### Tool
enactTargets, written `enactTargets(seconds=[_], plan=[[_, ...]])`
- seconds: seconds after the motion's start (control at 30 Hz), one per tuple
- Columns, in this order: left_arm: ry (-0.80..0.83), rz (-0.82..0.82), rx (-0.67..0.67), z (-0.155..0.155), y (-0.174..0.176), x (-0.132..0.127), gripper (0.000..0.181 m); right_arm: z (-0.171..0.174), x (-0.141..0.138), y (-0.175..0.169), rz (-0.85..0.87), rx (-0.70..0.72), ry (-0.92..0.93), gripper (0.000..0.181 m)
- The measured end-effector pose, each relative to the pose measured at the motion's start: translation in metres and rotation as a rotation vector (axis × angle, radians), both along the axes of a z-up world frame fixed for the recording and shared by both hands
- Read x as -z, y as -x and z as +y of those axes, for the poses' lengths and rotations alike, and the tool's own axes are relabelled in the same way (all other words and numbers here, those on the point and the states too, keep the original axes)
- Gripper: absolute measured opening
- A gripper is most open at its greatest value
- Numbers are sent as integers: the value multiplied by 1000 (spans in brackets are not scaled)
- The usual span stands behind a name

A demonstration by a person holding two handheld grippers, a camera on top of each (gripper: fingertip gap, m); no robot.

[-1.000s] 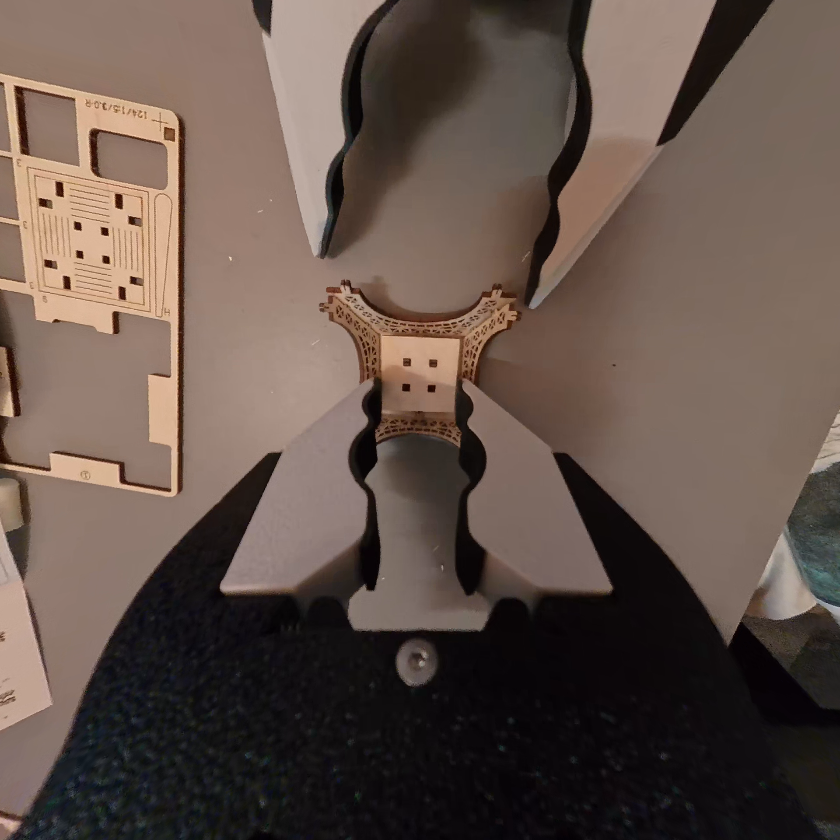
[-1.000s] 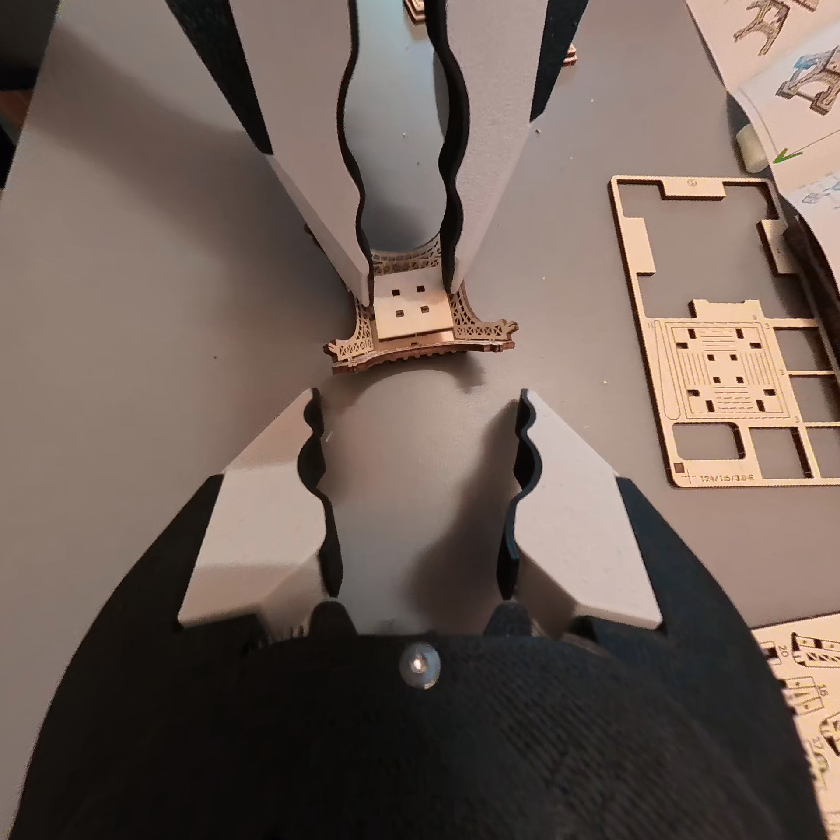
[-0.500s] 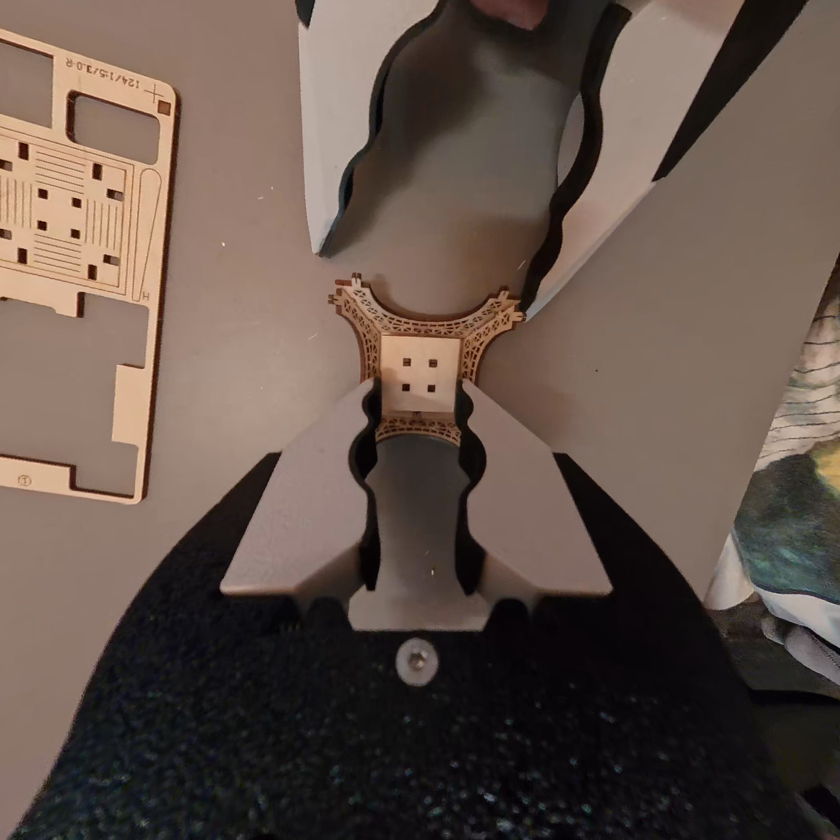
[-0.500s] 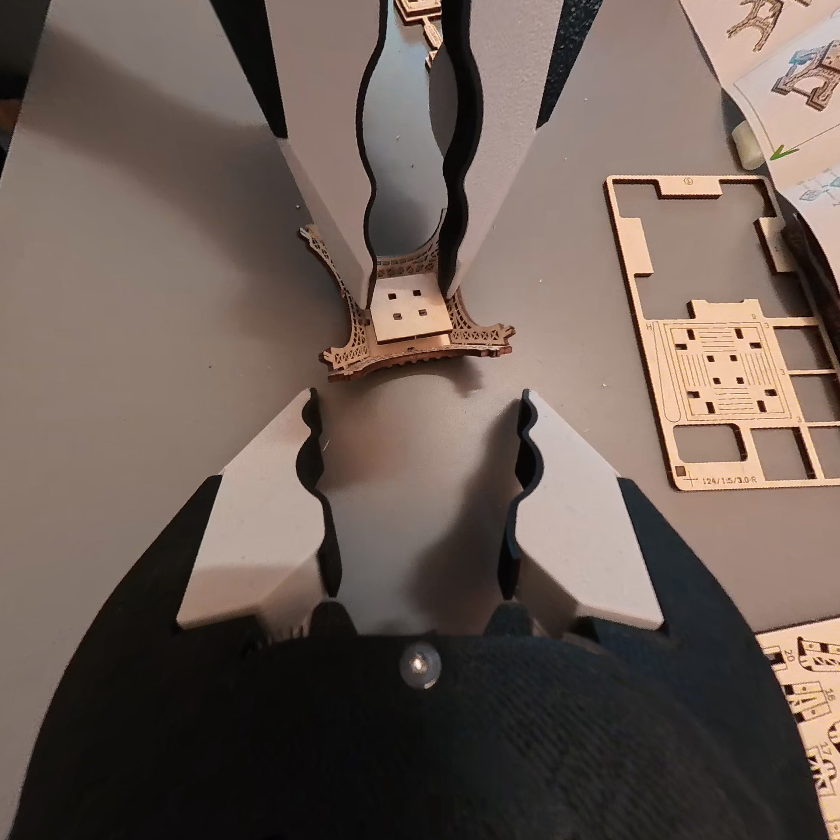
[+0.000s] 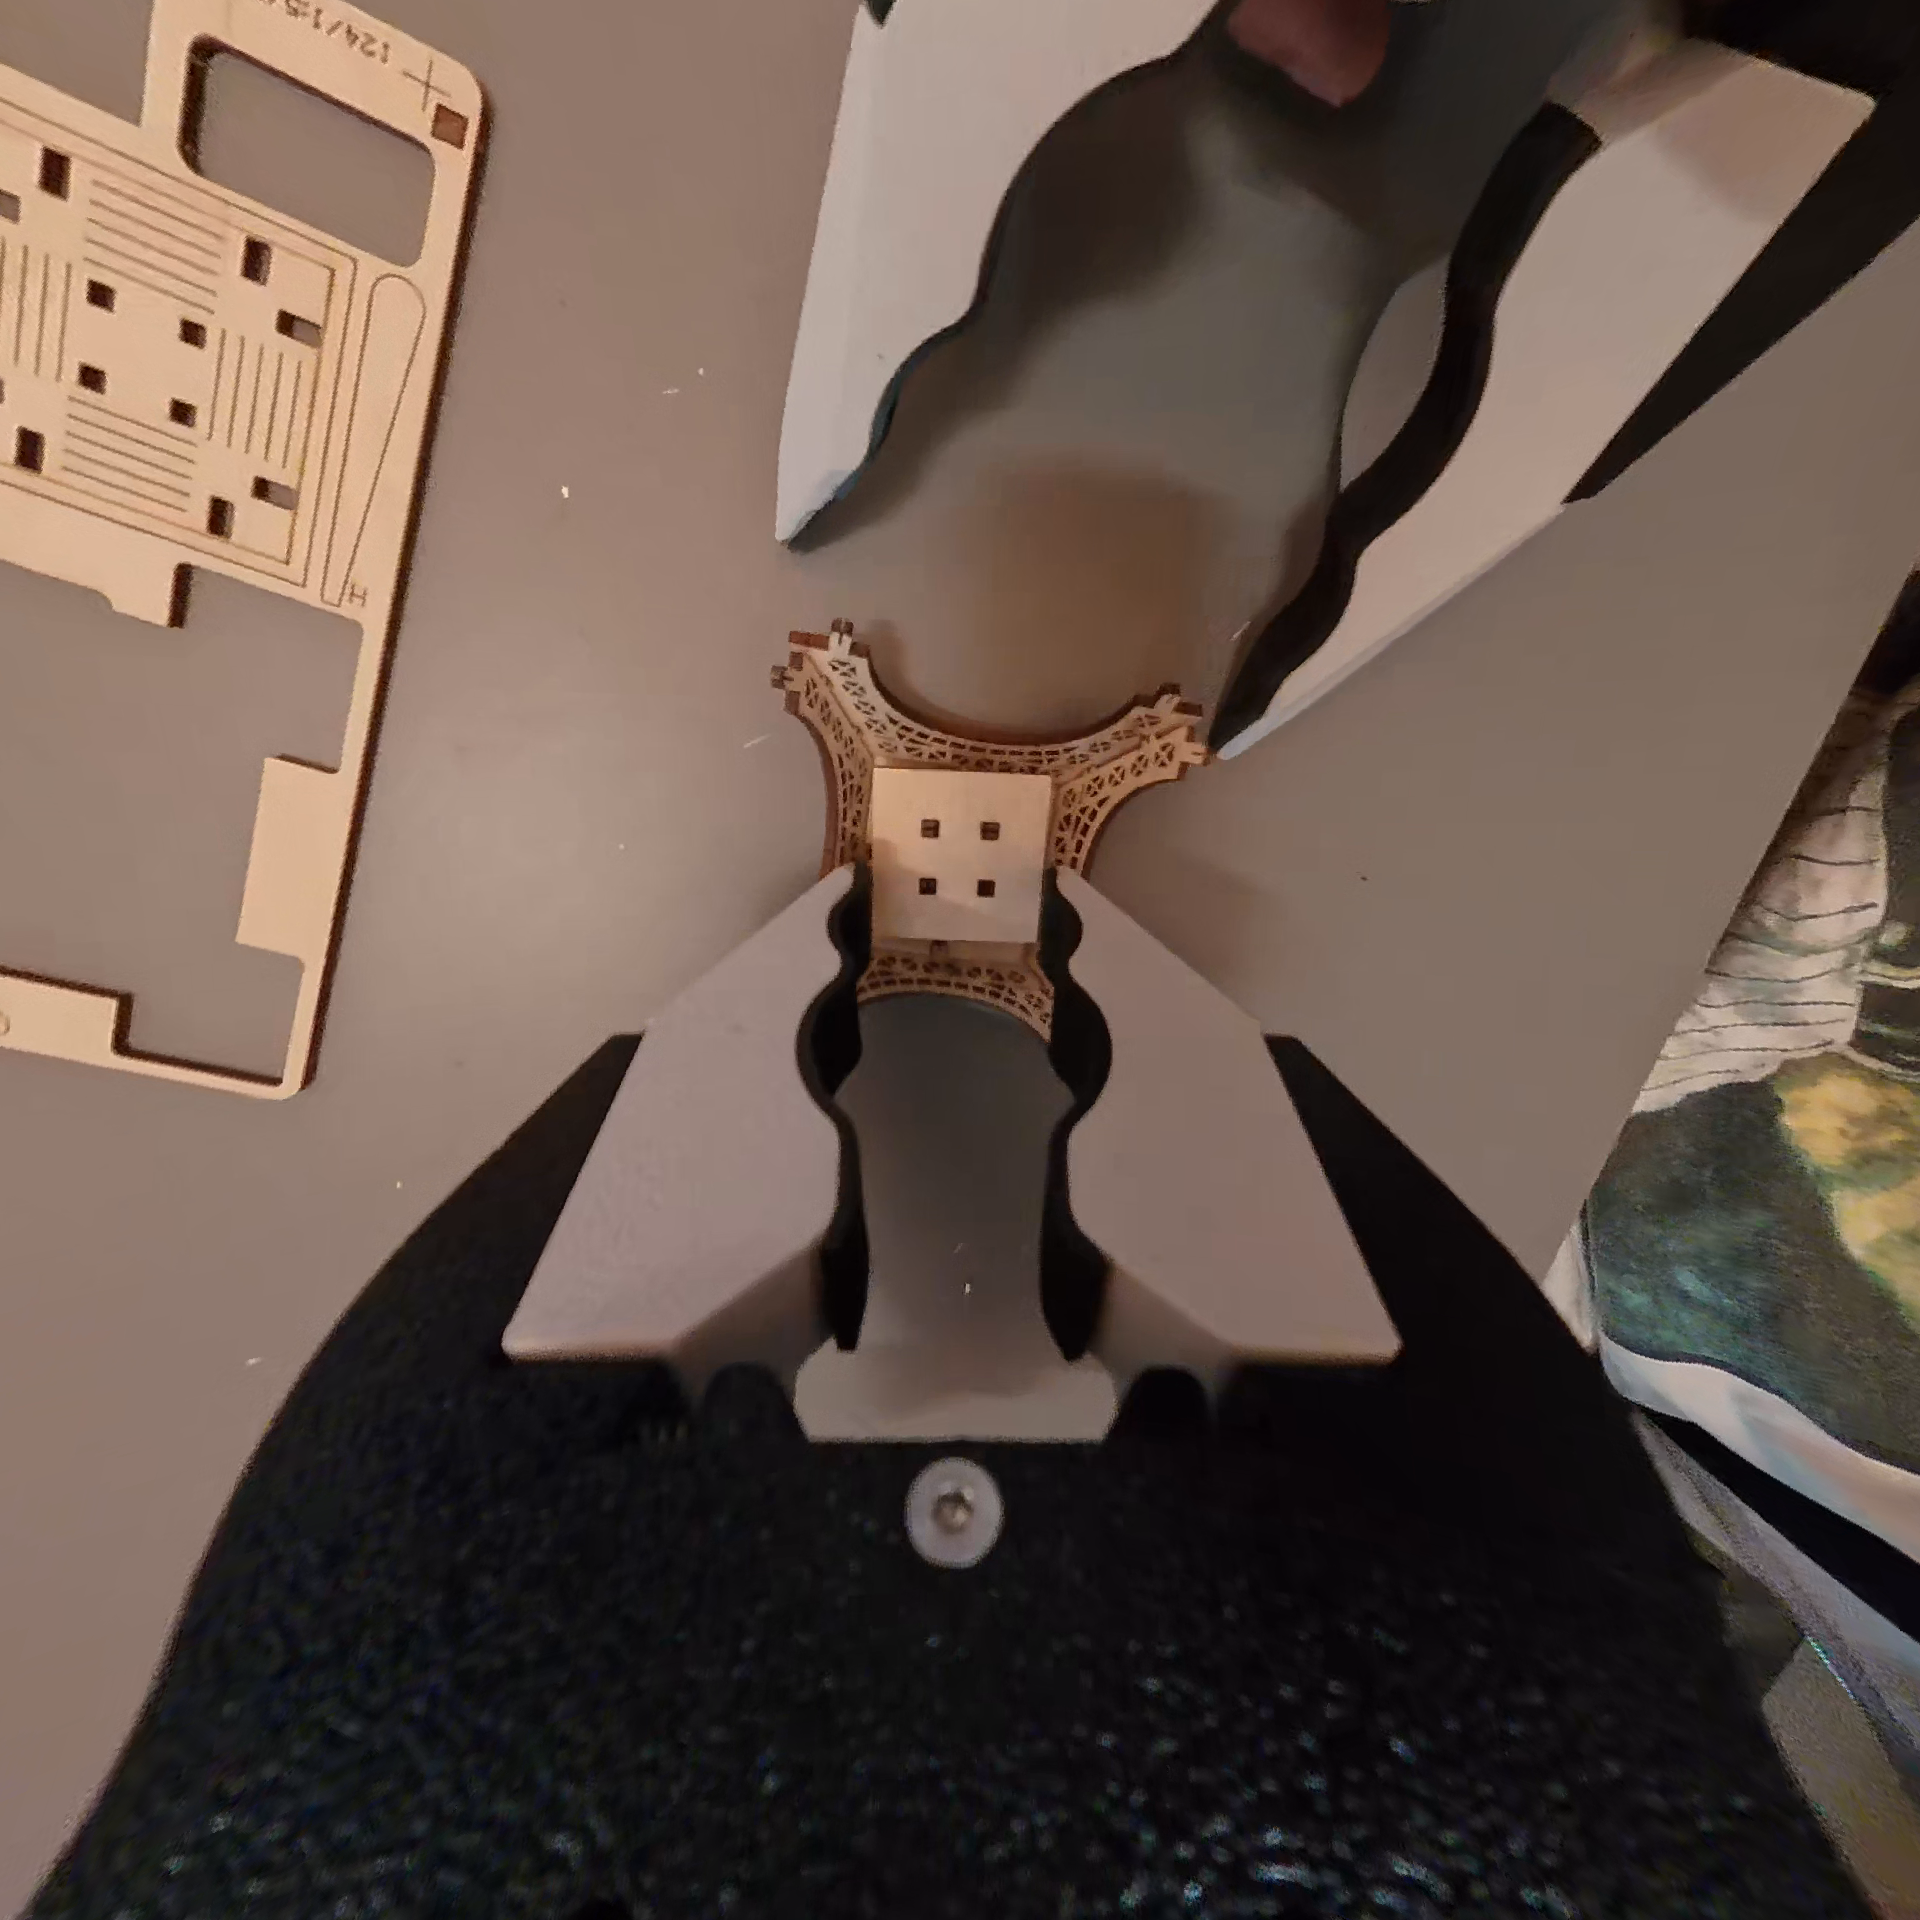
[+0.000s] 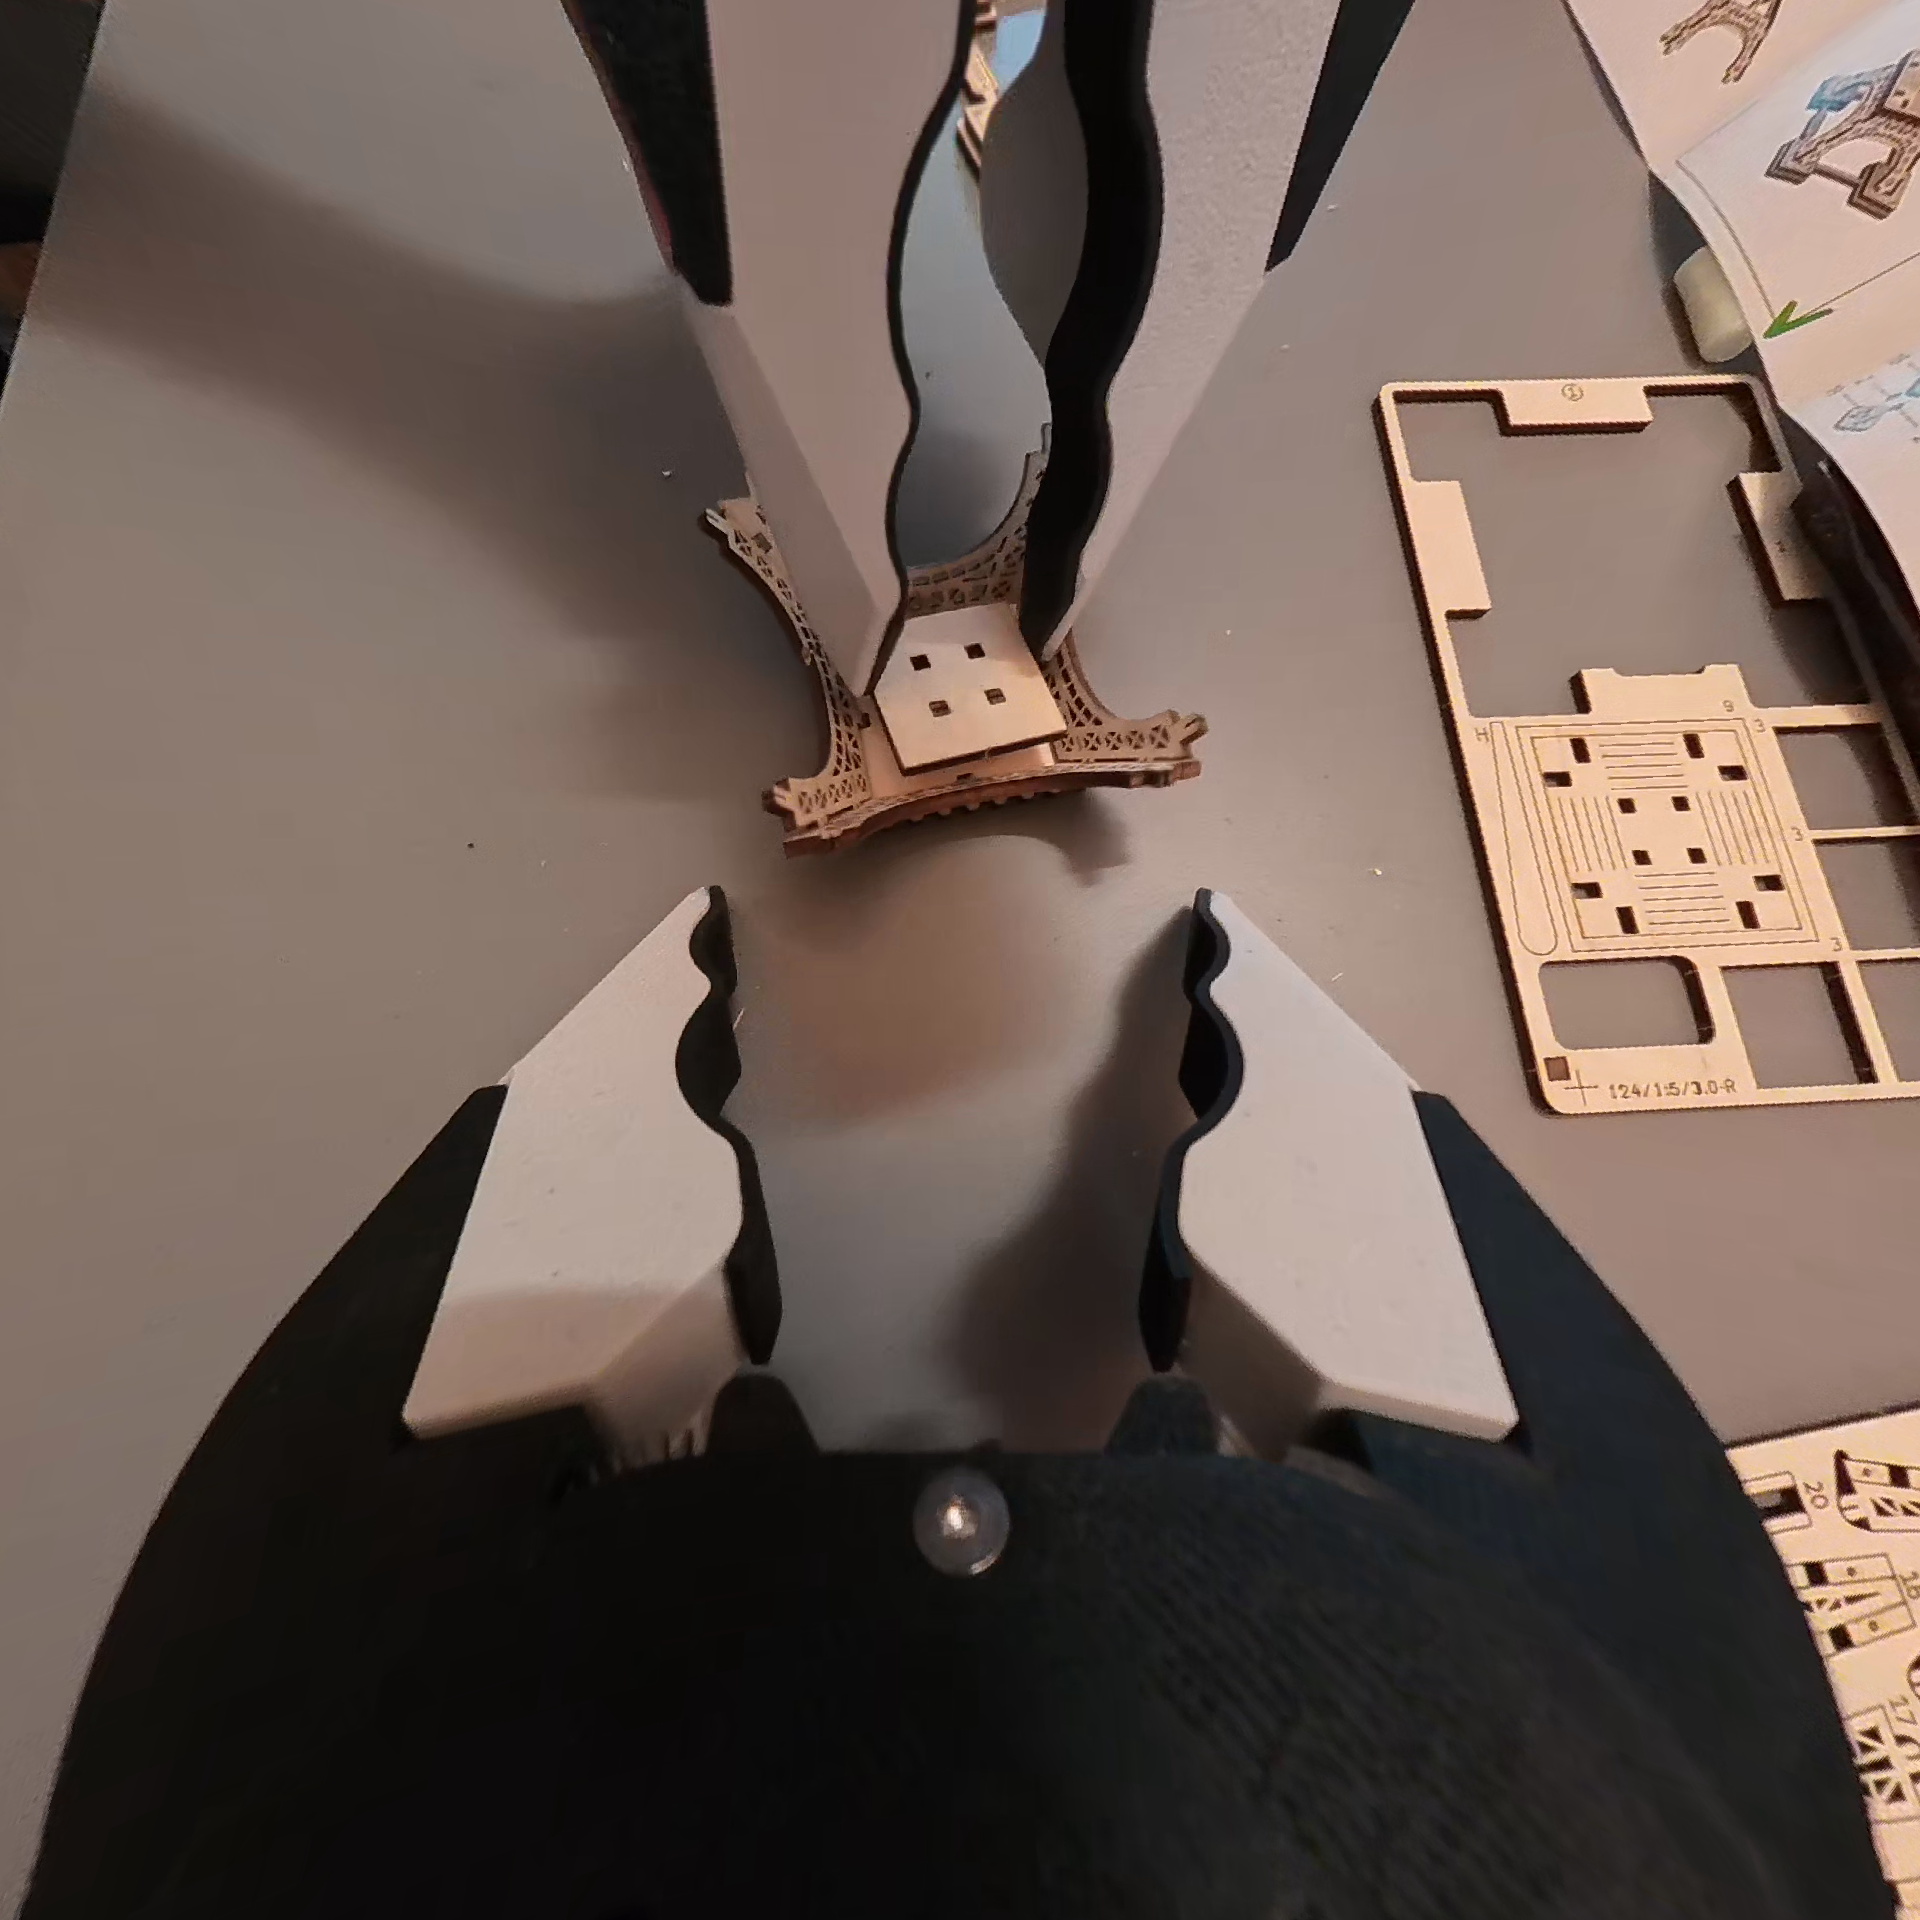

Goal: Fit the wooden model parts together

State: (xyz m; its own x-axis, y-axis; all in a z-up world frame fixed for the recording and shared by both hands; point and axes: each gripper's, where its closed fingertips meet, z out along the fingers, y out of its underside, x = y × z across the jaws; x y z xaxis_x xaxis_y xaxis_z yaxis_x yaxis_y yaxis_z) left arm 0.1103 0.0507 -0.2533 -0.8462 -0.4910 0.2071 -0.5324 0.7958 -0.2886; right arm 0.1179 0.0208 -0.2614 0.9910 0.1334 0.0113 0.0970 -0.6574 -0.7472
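In the centre of the left wrist view, the left hand-held gripper [image 5: 956, 883] is clenched on the small pale wooden tower-base model with four lattice legs and a square top plate [image 5: 961, 831]; one tip presses each side of the plate, probably so that the model cannot slide on the grey table [image 5: 582, 935] while another part is fitted. The model stands on the table with its legs spread outward, and the plate shows four small square holes, which I judge are meant to receive the tabs of the next part. The right hand-held gripper [image 6: 956, 914] is released, its two fingers wide apart and holding nothing, and it hovers just in front of the model in the lower half of the right wrist view, facing the left one. It seems ready to fetch a piece, not to grasp the model itself. At the right of the right wrist view lies a flat light wooden sheet with cut-out openings and a slotted square panel [image 6: 1662, 831], well apart from the model; several openings are already empty. A printed paper instruction sheet [image 6: 1808, 156] lies in the upper right corner of this view, and another printed sheet with part drawings [image 6: 1839, 1558] is at the lower right edge.
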Motion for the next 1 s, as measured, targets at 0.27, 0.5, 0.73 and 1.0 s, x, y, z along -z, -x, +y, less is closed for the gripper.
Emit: enactTargets(seconds=[0.27, 0.5, 0.73, 1.0], plan=[[4, 42, -27, 6, -1, 2, 29, 0, 1, 0, 10, -2, 4, 85], [-1, -43, 56, 4, -6, -4, 29, 0, 1, 0, 7, -1, 3, 85], [-44, -68, 134, 10, -9, -3, 29, 0, 0, 0, 4, 0, 2, 86], [-147, -103, 178, 11, -7, -1, 29, -3, 0, -3, 12, 26, 3, 82]])
